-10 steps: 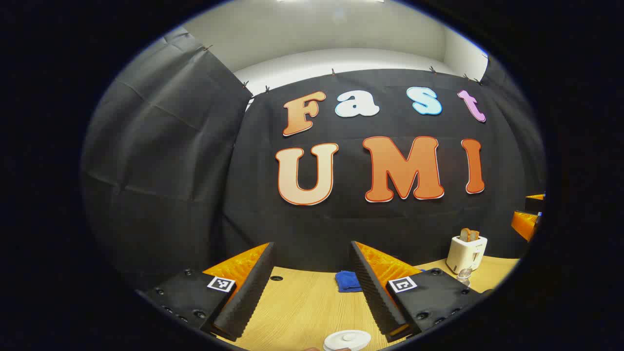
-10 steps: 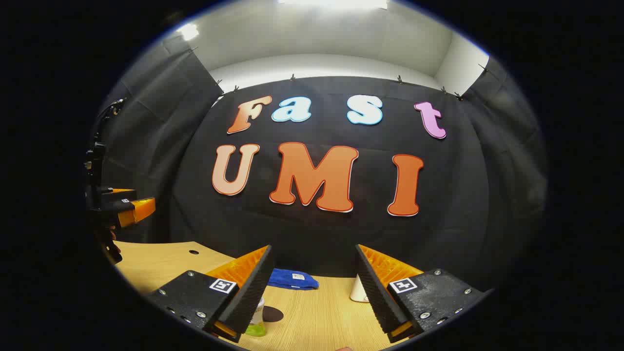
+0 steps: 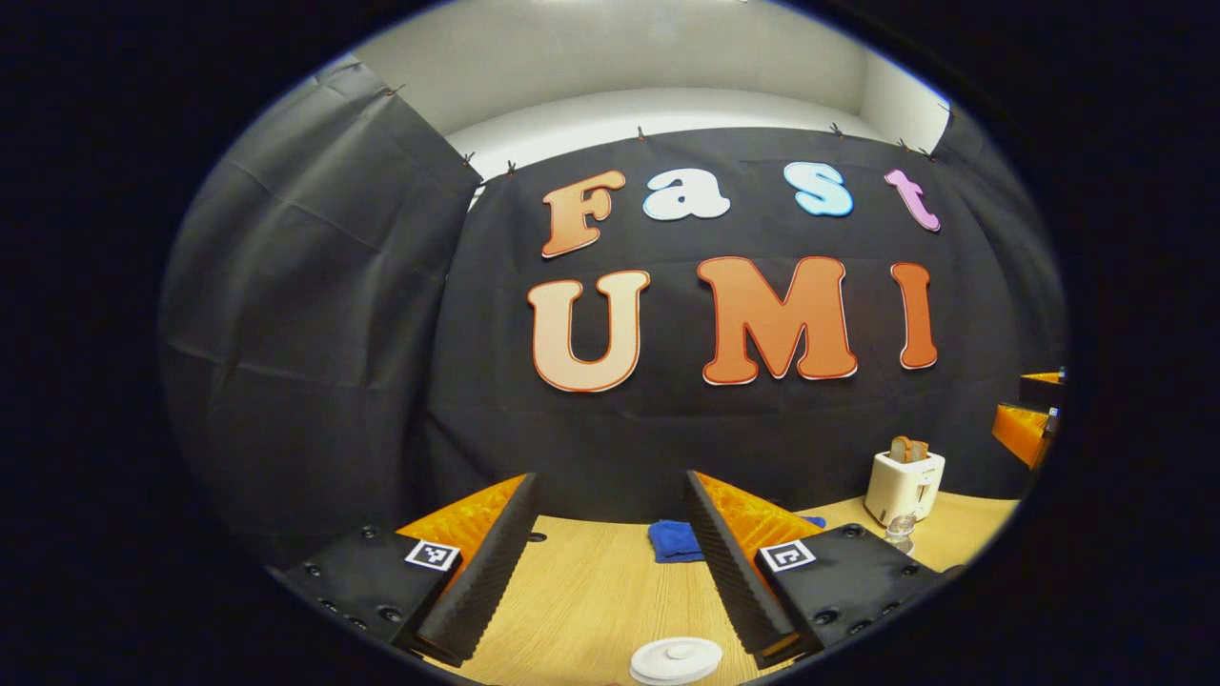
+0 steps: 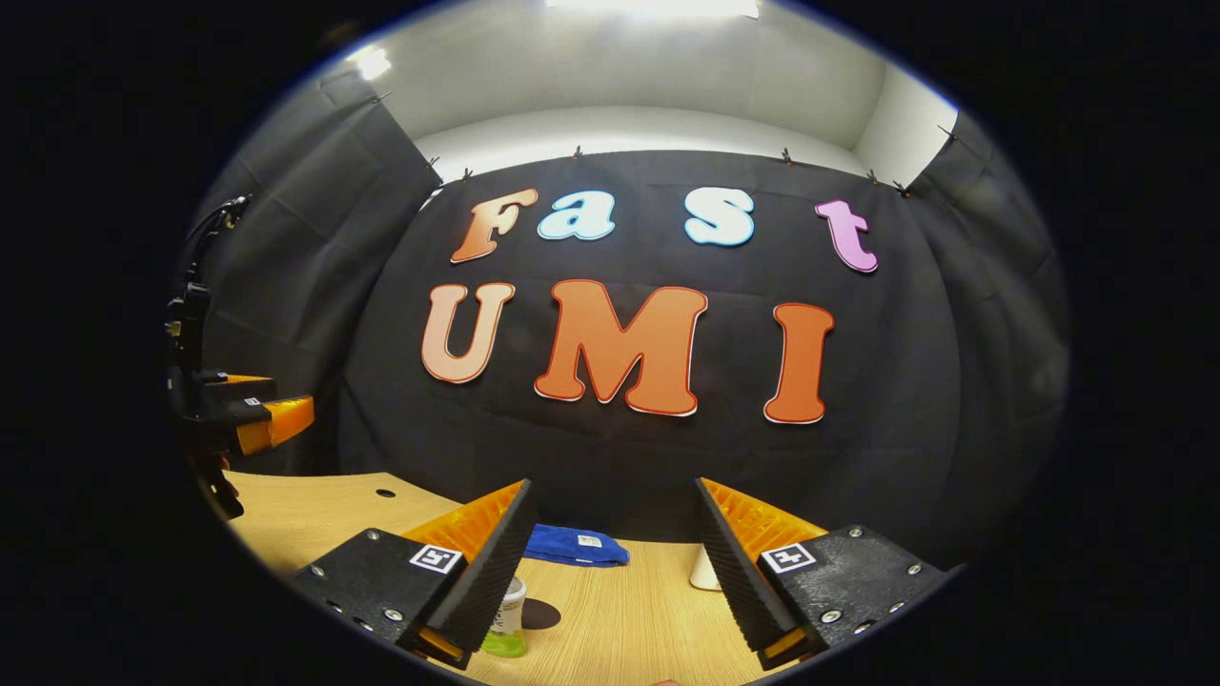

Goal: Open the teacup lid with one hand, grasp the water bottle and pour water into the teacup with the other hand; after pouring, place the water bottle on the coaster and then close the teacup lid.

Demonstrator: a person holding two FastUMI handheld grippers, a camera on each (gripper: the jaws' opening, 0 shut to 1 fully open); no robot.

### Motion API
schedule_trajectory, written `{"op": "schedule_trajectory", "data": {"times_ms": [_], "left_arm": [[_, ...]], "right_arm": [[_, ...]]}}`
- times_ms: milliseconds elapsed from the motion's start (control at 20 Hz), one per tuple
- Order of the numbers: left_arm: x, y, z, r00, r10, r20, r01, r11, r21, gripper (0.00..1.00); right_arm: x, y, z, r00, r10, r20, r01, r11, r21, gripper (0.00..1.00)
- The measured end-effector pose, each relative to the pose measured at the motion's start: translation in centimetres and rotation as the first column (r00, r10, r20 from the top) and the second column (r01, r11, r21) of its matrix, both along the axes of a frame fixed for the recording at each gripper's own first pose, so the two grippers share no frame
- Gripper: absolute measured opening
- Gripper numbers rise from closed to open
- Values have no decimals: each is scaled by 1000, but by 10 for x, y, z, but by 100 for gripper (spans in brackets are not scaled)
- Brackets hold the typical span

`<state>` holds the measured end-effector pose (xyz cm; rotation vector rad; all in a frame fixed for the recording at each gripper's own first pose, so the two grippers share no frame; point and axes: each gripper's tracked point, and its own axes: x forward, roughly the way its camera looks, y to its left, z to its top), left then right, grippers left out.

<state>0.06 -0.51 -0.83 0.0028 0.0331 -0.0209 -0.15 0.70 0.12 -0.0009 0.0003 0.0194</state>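
Note:
The white teacup lid [image 3: 676, 659] sits on its cup at the bottom edge of the left gripper view, just below and between the fingers of my open left gripper [image 3: 608, 481]. A small bottle [image 4: 508, 619] with green at its base stands on the wooden table [image 4: 620, 619], half hidden behind the left finger of my open right gripper [image 4: 612, 486]. Right beside the bottle lies a dark round coaster [image 4: 539, 614]. Neither gripper holds anything. The left gripper [image 4: 257, 419] hovers over the table's left end in the right gripper view.
A blue cloth [image 3: 675, 540] lies by the back wall. A white toaster [image 3: 904, 484] with bread in it stands at the back right, a small clear object [image 3: 899, 530] in front of it. The table [image 3: 591, 591] has a small hole [image 4: 385, 494].
The left gripper view has dipped slightly, so the teacup lid shows more fully. The right gripper view has shifted a little, uncovering more of the bottle. Both grippers stay open.

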Motion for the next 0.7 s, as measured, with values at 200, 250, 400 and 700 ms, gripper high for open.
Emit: {"op": "schedule_trajectory", "data": {"times_ms": [200,250,400,700], "left_arm": [[-1,11,5,999,44,24,-44,999,-4,99],[0,13,5,998,51,27,-51,999,0,99],[1,14,8,998,59,35,-59,998,-4,99],[1,14,12,996,52,79,-47,997,-55,99]], "right_arm": [[1,3,0,1000,7,-3,-7,1000,-2,98],[1,4,-1,1000,9,-4,-9,1000,-4,98],[3,5,-2,1000,10,-9,-10,1000,-4,98],[3,6,-10,1000,11,-29,-12,1000,-3,99]]}}
